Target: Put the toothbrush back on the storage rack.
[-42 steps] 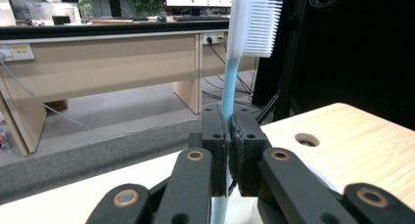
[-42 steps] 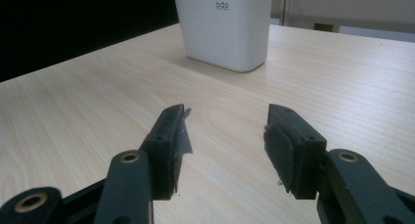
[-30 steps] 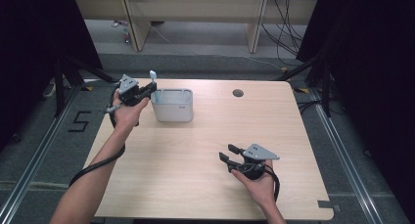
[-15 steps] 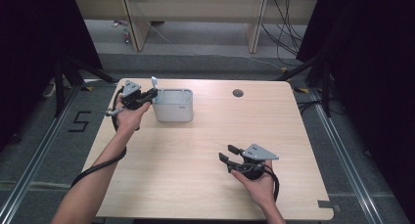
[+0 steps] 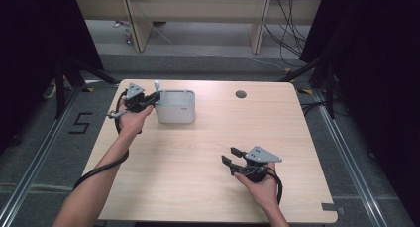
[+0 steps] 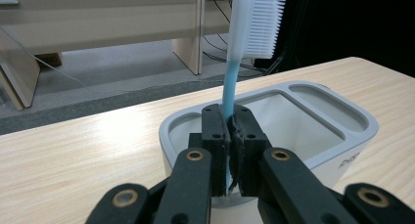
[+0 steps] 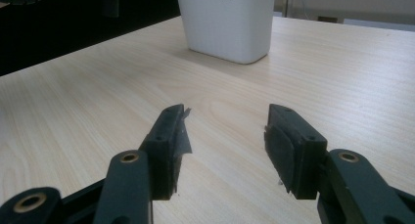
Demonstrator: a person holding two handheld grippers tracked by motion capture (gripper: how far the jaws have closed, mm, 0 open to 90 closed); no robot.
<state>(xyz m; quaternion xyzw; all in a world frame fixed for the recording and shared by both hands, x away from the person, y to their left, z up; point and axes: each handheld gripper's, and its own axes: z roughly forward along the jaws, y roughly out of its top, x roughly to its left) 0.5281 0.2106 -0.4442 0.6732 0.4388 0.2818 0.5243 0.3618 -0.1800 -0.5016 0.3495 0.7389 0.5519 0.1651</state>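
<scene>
Toothbrush upright, bristle head on top, blue handle clamped in the left gripper just over the near-left rim of the white toothbrush holder. Right gripper sits well apart from the holder on the wooden table, jaws spread, nothing between them.

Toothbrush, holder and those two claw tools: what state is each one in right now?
Toothbrush: upright, bristle head up, handle clamped in the left gripper.
Left gripper: shut on the toothbrush, beside the holder.
Holder: white, standing upright on the table, its compartments look empty.
Right gripper: open, holding nothing.
</scene>
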